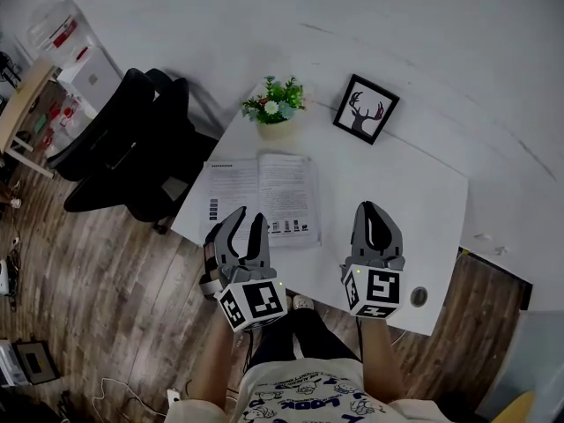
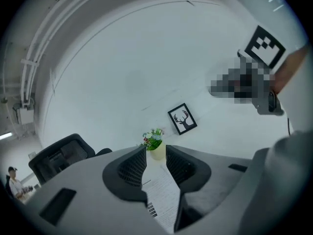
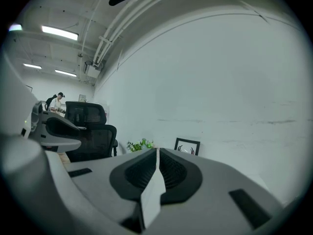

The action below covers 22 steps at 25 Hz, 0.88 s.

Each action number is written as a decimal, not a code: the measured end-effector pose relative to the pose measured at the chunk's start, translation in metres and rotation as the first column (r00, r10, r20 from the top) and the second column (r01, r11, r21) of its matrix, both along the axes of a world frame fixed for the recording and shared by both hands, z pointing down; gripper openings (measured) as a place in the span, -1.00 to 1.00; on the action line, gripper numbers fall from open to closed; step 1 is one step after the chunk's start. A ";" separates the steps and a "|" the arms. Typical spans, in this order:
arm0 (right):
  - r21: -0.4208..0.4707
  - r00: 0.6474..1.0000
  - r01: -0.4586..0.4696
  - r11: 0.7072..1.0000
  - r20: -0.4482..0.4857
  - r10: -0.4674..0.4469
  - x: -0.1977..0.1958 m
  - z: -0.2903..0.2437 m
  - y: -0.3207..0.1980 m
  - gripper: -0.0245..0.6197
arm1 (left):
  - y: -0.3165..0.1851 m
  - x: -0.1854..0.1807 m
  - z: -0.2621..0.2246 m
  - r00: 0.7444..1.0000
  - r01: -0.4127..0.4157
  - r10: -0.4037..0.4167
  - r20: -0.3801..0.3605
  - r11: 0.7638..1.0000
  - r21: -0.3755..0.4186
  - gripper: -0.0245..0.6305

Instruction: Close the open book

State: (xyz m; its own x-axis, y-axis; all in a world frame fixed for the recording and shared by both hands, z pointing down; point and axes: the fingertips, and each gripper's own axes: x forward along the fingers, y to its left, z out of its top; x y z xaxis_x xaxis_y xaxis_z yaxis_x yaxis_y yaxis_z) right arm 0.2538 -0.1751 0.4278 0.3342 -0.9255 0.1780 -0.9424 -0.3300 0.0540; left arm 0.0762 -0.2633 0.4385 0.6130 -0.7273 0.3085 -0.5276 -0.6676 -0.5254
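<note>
Lying open, the book [image 1: 262,196] shows illegibly small print.

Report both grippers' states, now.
Left gripper: open, holding nothing.
Right gripper: closed, holding nothing.

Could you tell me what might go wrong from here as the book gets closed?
The left gripper, open over the book, might pinch one sheet and crease it. The book lies near the front edge of the table, so a push could slide it off. The flower pot just behind could get knocked.
</note>
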 end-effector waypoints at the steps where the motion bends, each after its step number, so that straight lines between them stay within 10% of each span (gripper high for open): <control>1: -0.003 1.000 -0.003 1.000 0.001 0.003 0.000 0.001 0.001 -0.81 | 0.002 0.003 0.004 0.999 -0.016 0.015 0.028 1.000 0.017 -0.54; 8: -0.030 0.999 -0.034 0.999 -0.009 0.034 0.002 0.011 0.009 -0.81 | 0.019 0.018 0.052 0.943 -0.147 0.094 0.320 0.978 0.146 -0.55; 22: -0.069 0.996 -0.080 0.994 0.019 0.081 0.005 0.029 0.025 -0.81 | 0.055 0.033 0.144 0.776 -0.350 0.181 0.605 0.921 0.173 -0.54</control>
State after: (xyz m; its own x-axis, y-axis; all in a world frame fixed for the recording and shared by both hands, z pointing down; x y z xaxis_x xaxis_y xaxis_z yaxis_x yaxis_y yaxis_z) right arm 0.2584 -0.1498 0.4570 0.4026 -0.8812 0.2480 -0.9141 -0.4012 0.0585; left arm 0.1090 -0.2082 0.5823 0.5680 -0.6651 0.4847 0.1003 -0.5287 -0.8429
